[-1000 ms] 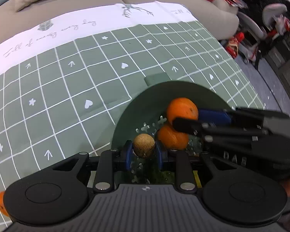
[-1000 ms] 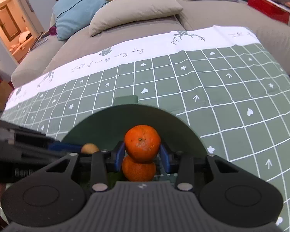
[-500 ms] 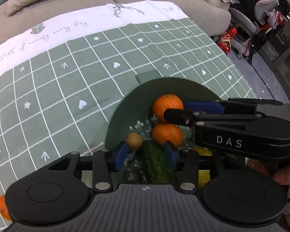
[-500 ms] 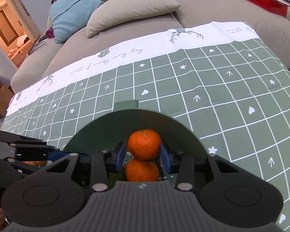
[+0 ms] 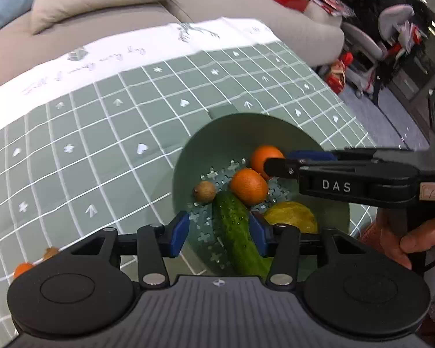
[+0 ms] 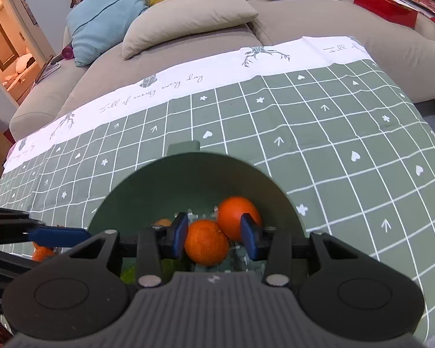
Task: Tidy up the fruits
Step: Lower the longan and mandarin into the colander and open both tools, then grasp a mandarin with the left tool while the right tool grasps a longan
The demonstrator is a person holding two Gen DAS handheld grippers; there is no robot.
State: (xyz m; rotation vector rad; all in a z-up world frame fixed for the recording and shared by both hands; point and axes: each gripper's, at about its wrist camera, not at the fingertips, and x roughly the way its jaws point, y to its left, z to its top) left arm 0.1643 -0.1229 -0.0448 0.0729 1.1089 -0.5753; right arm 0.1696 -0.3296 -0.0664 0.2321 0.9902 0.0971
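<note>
Two grippers hover over a green colander [image 5: 185,156] standing near the right edge of the checked tablecloth [image 5: 81,133]. Inside lie a cucumber [image 5: 235,226], a yellow fruit [image 5: 293,217], two tangerines [image 5: 249,185] touching each other, and a small brown fruit [image 5: 204,192]. The left gripper [image 5: 219,229] and the right gripper [image 6: 214,233] both gape wide, clasping nothing. Another tangerine [image 5: 23,268] sits by the tablecloth's near edge.

Two oranges [image 5: 248,186], cucumber [image 5: 237,232] and lemon [image 5: 291,217] lie in the bowl [image 5: 185,162].
</note>
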